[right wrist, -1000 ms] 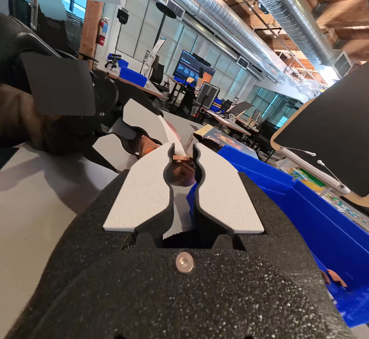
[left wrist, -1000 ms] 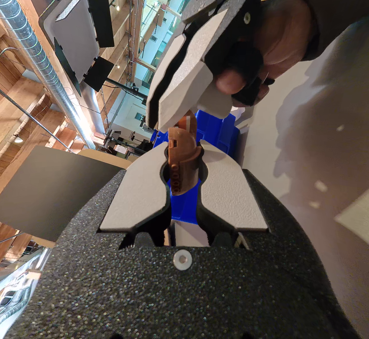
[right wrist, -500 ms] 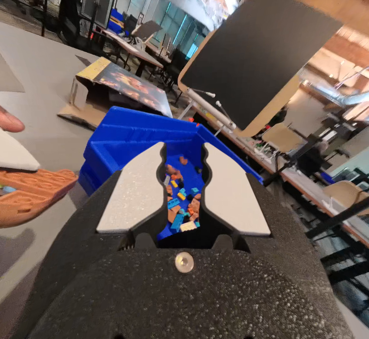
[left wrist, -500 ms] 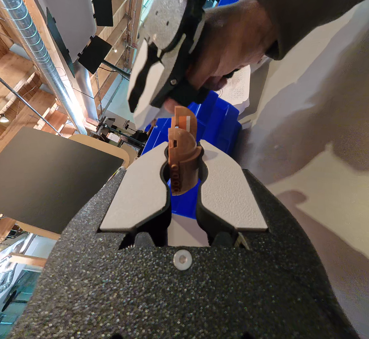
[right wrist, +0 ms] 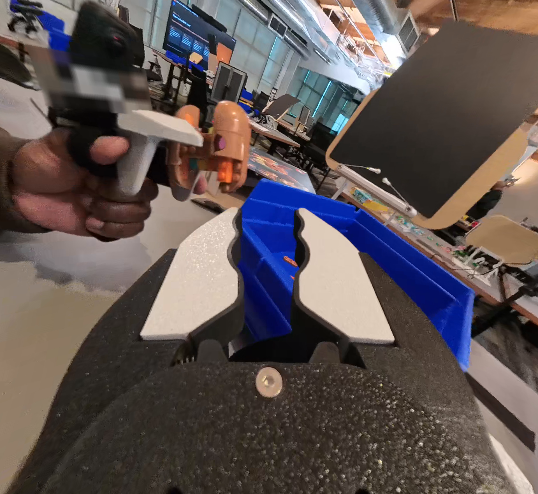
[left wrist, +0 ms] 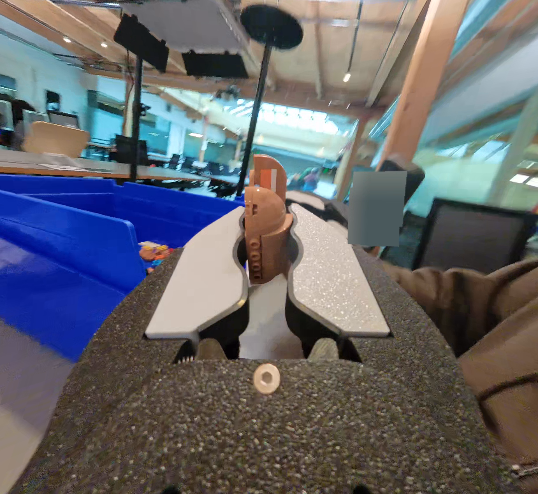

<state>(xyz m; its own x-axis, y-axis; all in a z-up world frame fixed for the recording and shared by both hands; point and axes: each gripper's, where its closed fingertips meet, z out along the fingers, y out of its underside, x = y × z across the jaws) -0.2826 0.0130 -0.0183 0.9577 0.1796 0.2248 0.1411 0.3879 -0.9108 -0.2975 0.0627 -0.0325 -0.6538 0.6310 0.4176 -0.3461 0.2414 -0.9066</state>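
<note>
Right gripper (right wrist: 266, 250) let go and backed off, now open and empty over the blue bin (right wrist: 401, 270); left gripper (left wrist: 266, 243) still clamps the brown toy (left wrist: 266, 235).

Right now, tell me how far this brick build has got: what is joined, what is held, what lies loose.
Joined: the brown brick assembly is several pieces with orange parts. In hand: the left gripper is shut on it, held up in the air; the right gripper is open and empty, over the blue bin. Left: loose bricks lie in that bin, unattached.
</note>
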